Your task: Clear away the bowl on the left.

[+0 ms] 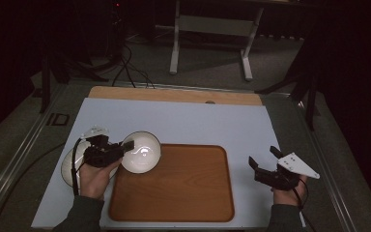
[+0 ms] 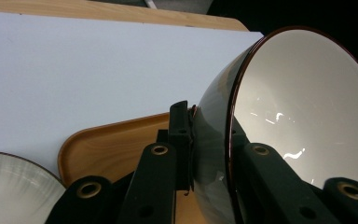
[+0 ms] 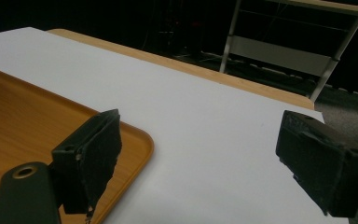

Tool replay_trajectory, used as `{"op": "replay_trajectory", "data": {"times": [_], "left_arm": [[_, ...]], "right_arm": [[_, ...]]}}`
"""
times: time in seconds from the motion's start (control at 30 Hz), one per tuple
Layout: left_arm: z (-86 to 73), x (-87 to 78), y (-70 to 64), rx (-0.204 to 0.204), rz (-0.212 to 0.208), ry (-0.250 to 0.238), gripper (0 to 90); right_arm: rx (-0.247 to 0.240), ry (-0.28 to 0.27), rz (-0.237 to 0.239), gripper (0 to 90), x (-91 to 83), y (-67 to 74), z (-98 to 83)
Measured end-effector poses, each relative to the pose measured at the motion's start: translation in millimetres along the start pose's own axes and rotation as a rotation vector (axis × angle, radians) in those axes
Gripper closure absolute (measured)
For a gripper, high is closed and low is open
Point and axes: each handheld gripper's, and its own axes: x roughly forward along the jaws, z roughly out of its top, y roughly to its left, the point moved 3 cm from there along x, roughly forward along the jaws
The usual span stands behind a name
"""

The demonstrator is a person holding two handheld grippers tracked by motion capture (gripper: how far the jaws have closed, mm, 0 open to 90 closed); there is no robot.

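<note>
Room dim, far side near black. Grey carpet floor (image 1: 207, 58) around table. White table top (image 1: 188, 121) with wooden strip (image 1: 174, 95) along far edge. Beyond it, pale metal frame (image 1: 211, 29) on two feet, crossbar between uprights. Black cables (image 1: 128, 67) trail over floor at far left. Dark stand legs (image 1: 299, 82) at right, more at left. Small red light (image 1: 118, 5) in darkness, top left.

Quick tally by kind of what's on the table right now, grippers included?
Bowls: 2, one clamped by its rim, the other on the table under the left hand
Wooden tray: 1
Grippers: 2, left gripper and right gripper
Total: 5
</note>
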Motion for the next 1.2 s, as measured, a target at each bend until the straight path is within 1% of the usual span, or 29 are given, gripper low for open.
{"op": "replay_trajectory", "data": {"times": [0.5,0.9,1.2], "left_arm": [[-4.0,10.8,-8.8,0.025,-0.007,0.028,81.7],[-8.4,21.2,-17.6,0.052,-0.016,0.062,81.6],[-11.5,26.9,-21.2,0.057,-0.015,0.082,81.6]], "right_arm": [[-0.001,0.0,0.001,13.7,-0.2,0.0,0.0],[0.0,-0.007,0.004,13.7,-0.5,0.0,0.4],[0.0,-0.006,0.005,13.7,-0.2,-0.1,0.5]]}}
